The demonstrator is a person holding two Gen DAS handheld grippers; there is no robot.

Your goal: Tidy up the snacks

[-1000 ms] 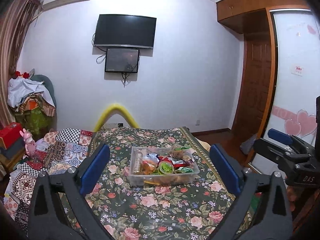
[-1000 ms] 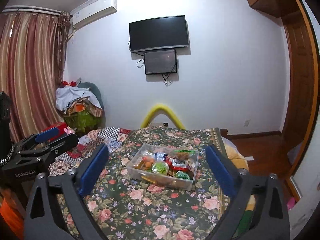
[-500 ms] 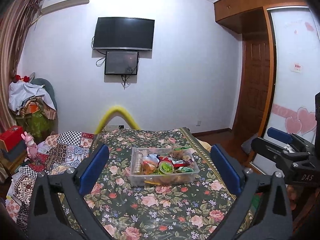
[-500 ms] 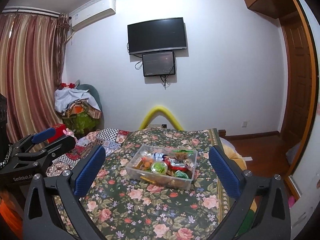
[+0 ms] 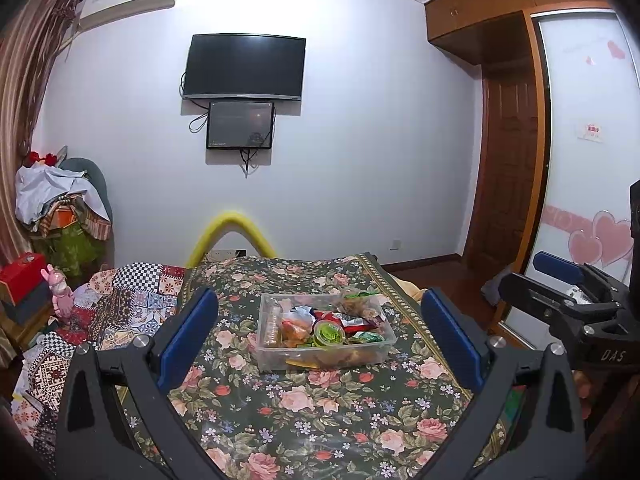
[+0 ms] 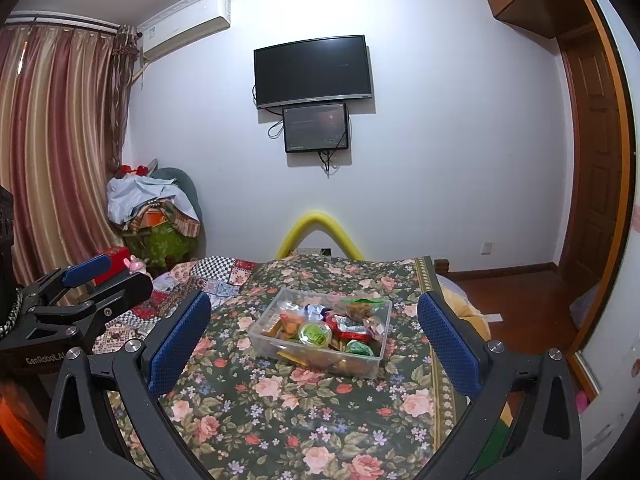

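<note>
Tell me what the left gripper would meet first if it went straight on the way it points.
Probably the clear plastic snack box on the floral tablecloth: it sits between the open left gripper fingers' line. Nothing shows in between, though depth and height are unclear; it might pass above.

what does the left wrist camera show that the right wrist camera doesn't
Only the left wrist view shows the wardrobe door with pink hearts and the right gripper, jaws open, at its right edge. Only the right wrist view shows the striped curtain in full and the left gripper, also open. Both show the clear snack bin on the floral cloth, the wall TV and the yellow foam arch.
</note>
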